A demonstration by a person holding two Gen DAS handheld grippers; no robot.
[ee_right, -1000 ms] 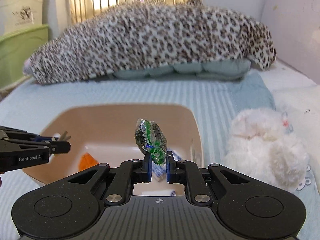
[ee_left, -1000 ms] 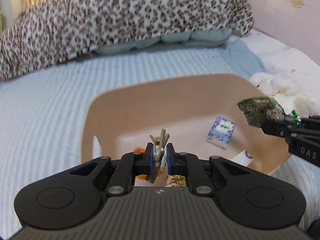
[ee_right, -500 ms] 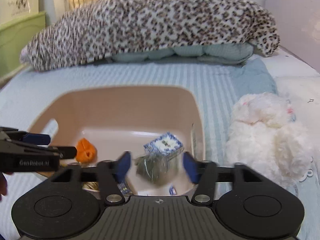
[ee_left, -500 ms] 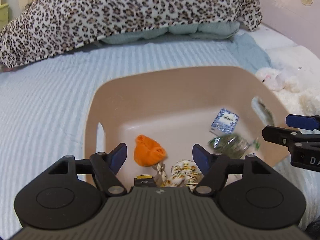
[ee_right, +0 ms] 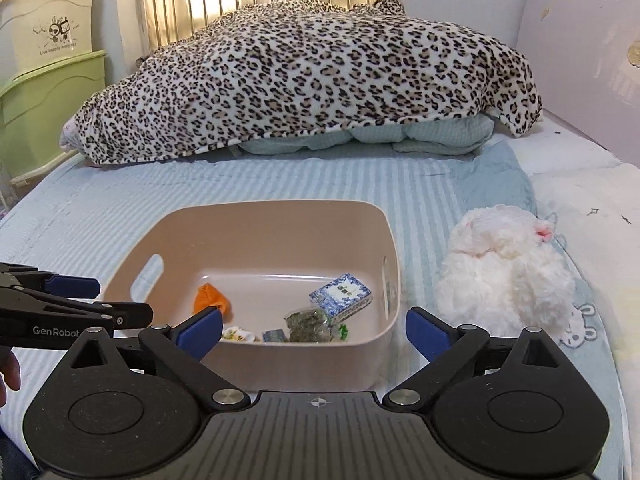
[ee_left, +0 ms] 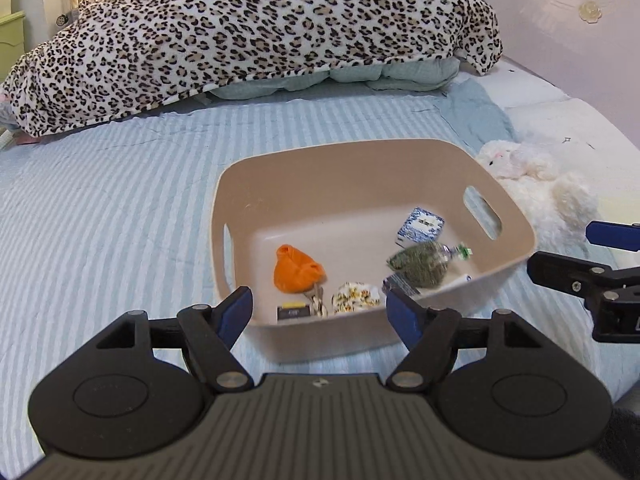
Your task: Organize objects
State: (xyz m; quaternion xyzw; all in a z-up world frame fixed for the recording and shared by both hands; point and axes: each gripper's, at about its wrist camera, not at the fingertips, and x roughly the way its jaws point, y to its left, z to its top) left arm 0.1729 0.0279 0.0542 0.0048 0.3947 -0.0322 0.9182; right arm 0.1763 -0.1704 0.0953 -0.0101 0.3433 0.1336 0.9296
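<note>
Inside the beige bin (ee_left: 504, 216) on the striped bedspread (ee_left: 104, 216) lie one light, crinkly green packet (ee_left: 420, 266), best pinched at its twisted end, one stiff blue box (ee_left: 420, 224) and one soft orange pouch (ee_left: 296, 270), while left gripper (ee_left: 318, 312) and right gripper (ee_right: 314, 330) gape wide, empty, beside one plush toy (ee_right: 504, 268).

A home bedroom: striped bed (ee_right: 280, 184), leopard blanket (ee_right: 304, 76), plush toy (ee_right: 508, 272).

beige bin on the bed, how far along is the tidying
Done: the beige plastic bin holds an orange cloth, a blue-patterned box and a green-filled clear packet. In hand: nothing; left tongs and right tongs are open. Left: perhaps the white plush toy.
</note>
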